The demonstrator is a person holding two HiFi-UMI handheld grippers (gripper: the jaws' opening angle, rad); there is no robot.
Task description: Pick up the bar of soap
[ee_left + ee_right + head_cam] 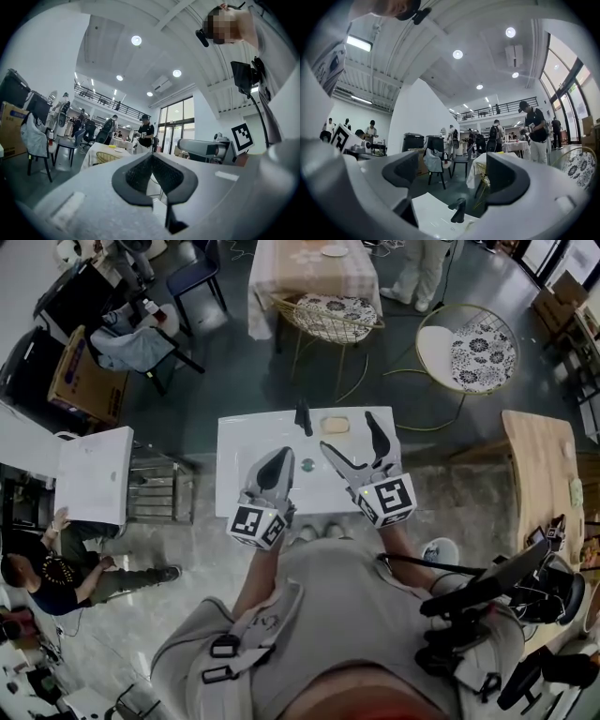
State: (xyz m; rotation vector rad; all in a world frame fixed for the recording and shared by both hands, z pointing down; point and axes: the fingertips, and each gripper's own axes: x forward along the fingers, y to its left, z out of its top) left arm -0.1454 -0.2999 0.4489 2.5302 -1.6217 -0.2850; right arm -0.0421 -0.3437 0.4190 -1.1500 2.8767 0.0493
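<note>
- The right gripper [349, 434] is pointing level over the white counter [246, 486]. Its jaws are standing wide apart and nothing is between the pads.
- In the right gripper view, only the counter and the faucet are showing in the gap.
- The left gripper [280, 458] is hovering just to its left. Its jaws are pressed together and are holding nothing.
- A small round drain [308, 464] is showing on the counter between the two grippers.
- The soap [335, 424] is lying flat near the far edge of the counter, just to the right of the black faucet [303, 416]. In the head view it is sitting near the open tips of the right gripper, and nothing is touching it.
- Beyond the counter, chairs [336, 315] with patterned cushions are standing on the dark floor, and a table [309, 268] with a cloth is standing behind them.
</note>
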